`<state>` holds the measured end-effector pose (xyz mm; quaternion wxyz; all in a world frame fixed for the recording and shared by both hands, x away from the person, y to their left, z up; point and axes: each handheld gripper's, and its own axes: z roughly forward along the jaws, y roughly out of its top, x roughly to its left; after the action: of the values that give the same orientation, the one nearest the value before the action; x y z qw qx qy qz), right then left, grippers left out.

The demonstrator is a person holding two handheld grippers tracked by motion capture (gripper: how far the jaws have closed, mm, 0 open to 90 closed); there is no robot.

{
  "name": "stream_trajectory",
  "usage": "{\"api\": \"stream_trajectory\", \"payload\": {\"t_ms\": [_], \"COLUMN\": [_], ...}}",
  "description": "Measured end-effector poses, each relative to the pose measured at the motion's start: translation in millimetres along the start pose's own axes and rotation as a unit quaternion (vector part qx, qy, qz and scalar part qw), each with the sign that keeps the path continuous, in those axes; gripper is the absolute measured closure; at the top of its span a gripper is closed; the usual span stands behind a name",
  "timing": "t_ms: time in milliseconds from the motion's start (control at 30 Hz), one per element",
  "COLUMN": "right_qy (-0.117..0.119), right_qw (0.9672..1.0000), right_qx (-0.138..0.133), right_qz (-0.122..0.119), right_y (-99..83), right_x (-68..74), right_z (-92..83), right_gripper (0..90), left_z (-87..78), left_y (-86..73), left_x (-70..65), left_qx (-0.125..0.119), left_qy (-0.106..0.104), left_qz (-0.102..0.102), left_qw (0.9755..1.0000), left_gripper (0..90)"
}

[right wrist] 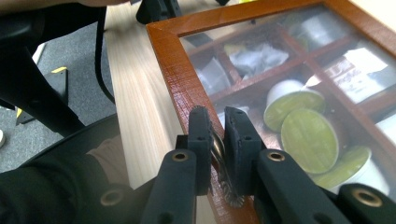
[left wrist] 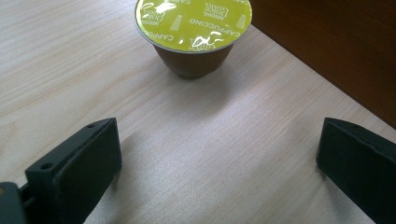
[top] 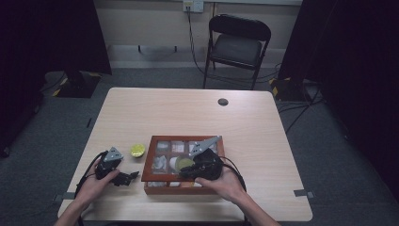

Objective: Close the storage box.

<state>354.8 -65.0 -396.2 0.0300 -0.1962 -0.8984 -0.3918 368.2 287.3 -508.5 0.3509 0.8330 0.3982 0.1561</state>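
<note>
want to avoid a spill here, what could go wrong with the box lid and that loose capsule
1. The right gripper pinches just a small metal piece at the front edge of the glass lid; so thin a hold could slip and let the lid drop.
2. The capsule stands loose on the table beside the wooden box; if the box shifts, it could get knocked over.
3. The left gripper is open and aimed at the capsule; a low approach might push rather than grasp it.

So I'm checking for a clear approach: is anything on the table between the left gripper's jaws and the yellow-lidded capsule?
Nothing: in the left gripper view, bare wood separates the open left gripper from the capsule.
</note>
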Motion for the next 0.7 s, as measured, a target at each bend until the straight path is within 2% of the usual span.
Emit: {"api": "stream_trajectory", "payload": {"t_ms": [167,333,533,633,700], "right_qy": [-0.006,-0.007,-0.004,-0.016,-0.026], "right_qw": [0.9997,0.9993,0.9998,0.9998,0.9995], "right_qx": [0.024,0.036,0.017,0.008,0.009], "right_qz": [0.001,-0.001,-0.005,-0.010,-0.015], "right_y": [-10.2,-16.7,-23.0,-24.7,-24.5], "right_x": [2.6,2.2,1.7,5.0,7.1], "right_z": [14.2,23.3,25.0,25.2,26.4], "right_gripper": [81.5,81.6,81.3,80.1,75.6], "left_z": [0.0,0.0,0.0,0.0,0.0], "left_y": [0.0,0.0,0.0,0.0,0.0], "left_x": [0.0,0.0,0.0,0.0,0.0], "left_qx": [0.000,0.000,0.000,0.000,0.000], "left_qy": [0.000,0.001,0.000,0.000,0.000], "left_qz": [0.000,0.000,0.000,0.000,0.000], "left_qw": [1.0000,1.0000,1.0000,1.0000,1.0000], "left_gripper": [0.0,0.0,0.0,0.0,0.0]}}
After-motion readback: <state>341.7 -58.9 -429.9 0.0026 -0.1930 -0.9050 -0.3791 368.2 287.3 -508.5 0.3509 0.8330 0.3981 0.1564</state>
